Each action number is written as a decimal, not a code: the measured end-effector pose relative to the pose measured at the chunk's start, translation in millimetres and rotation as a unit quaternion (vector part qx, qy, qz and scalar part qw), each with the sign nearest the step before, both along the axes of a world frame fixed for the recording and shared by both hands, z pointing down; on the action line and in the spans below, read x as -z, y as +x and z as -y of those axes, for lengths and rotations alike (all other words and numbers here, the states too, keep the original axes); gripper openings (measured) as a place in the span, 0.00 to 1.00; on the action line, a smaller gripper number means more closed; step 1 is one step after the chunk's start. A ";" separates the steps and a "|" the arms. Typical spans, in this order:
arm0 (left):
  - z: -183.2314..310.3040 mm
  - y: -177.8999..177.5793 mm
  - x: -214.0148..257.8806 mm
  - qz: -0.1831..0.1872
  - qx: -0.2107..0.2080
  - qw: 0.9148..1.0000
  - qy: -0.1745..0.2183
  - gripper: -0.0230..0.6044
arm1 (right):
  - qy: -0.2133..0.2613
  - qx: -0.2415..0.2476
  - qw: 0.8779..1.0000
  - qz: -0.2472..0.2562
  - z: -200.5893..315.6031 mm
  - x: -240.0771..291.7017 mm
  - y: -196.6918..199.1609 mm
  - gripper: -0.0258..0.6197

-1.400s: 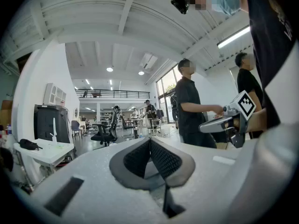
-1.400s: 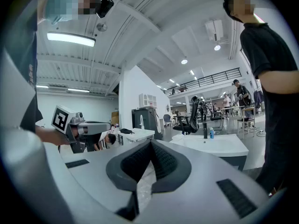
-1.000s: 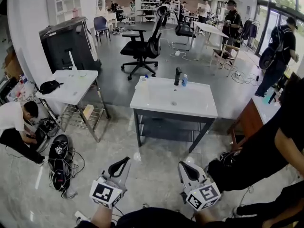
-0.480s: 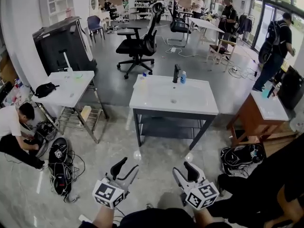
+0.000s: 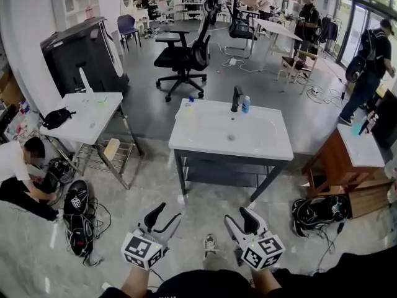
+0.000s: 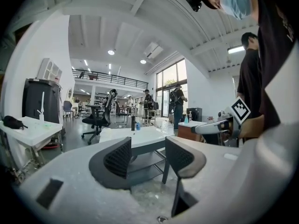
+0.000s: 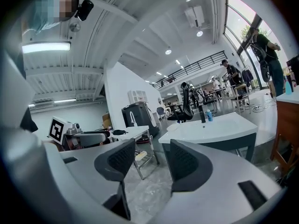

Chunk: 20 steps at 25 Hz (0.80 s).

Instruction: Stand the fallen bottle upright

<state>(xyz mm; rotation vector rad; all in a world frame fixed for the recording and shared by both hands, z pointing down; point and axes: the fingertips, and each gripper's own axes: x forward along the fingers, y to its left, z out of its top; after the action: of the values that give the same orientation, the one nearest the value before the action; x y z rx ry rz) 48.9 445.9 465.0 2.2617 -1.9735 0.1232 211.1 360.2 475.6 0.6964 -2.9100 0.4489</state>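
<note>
A white sink table (image 5: 248, 148) stands a few steps ahead in the head view. At its back-left corner a pale bottle with a blue cap (image 5: 187, 106) seems to lie on its side. By the black faucet (image 5: 235, 98) a small blue bottle (image 5: 245, 105) stands upright. My left gripper (image 5: 166, 219) and right gripper (image 5: 239, 219) hang low over the floor, well short of the table. Their jaws have just been opening and both are open with nothing between them. The table (image 6: 135, 136) shows past the left gripper (image 6: 147, 153), and the table (image 7: 210, 127) beyond the right gripper (image 7: 152, 160).
A second white table (image 5: 87, 113) on a metal frame stands at the left, with a crouching person (image 5: 18, 172) and bags (image 5: 77, 213) beside it. A brown cabinet (image 5: 338, 166) and a backpack (image 5: 316, 210) are on the right. A black office chair (image 5: 186, 54) stands behind the sink table.
Both grippers' jaws were together a second ago and now stand apart. The sink table has drawn nearer in the head view. The person in black at the right has left the view.
</note>
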 end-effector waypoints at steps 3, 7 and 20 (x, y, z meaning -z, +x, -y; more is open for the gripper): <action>39.7 -7.7 9.8 0.014 -0.003 1.000 0.005 0.39 | 0.004 0.008 1.000 0.005 36.9 6.8 -11.3 0.38; 86.4 -18.4 18.6 0.018 0.009 1.000 0.009 0.39 | 0.005 0.022 1.000 0.011 85.1 11.5 -24.9 0.38; 172.7 -40.2 12.5 0.019 0.054 0.998 -0.004 0.39 | -0.007 0.074 0.997 0.015 184.6 1.4 -54.3 0.37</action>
<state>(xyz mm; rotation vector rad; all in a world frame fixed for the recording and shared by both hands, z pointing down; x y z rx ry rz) 8.7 273.2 452.5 2.1586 -2.1054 0.1628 156.9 175.6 474.3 0.4707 -2.9560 0.4654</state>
